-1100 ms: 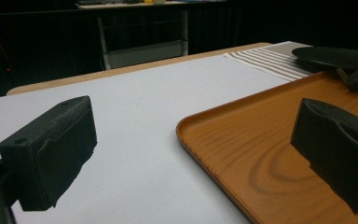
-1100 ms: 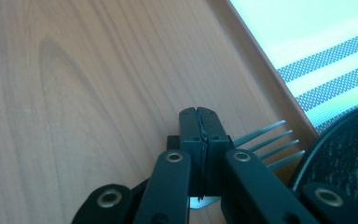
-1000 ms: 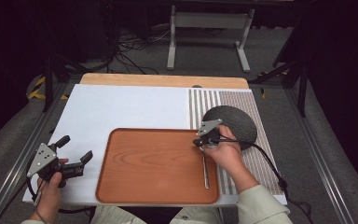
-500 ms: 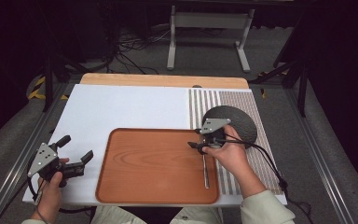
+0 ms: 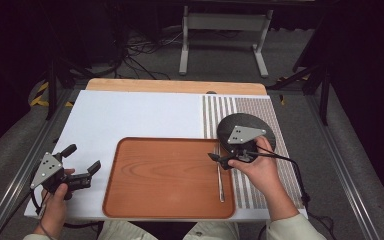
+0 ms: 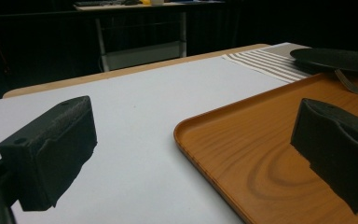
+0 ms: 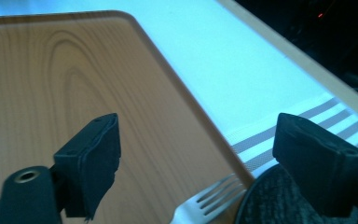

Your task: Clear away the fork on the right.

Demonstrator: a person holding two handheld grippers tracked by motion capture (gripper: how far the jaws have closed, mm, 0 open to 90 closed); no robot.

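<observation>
a: what was the state of the tools at inspection?

b: the right gripper (image 5: pixel 219 159) had its jaws apart with nothing between them; they had just been opening. in the right gripper view the two pads (image 7: pixel 92 163) stood wide, and the fork (image 7: pixel 209 199) lay below them, untouched. the left gripper (image 5: pixel 82 165) was also spread apart and empty, held over the white mat (image 5: pixel 130 115) at the near left, just beside the tray's left edge.

a: where was the fork?

b: on the wooden tray (image 5: pixel 155 175), along its right side, handle toward the near edge and tines toward the far edge. the tines sat at the tray's far right corner, just beside the dark round plate (image 5: pixel 260 131) that rested on the striped mat (image 5: pixel 260 105).

a: its condition?

b: a slim, plain metal fork (image 5: pixel 220 181), silver, lying flat. four tines were visible, none bent that i could see. the finish looked smooth and slippery.

a: risks noted?

b: three, in my judgement. the tines sat close to the tray rim and the plate, so a low sweep by the right gripper could clip the fork and skid it across the tray or against the plate. the cable trailing from the right gripper ran across the plate and could drag on it. if the tray were lifted unevenly, the loose fork would likely slide.
</observation>
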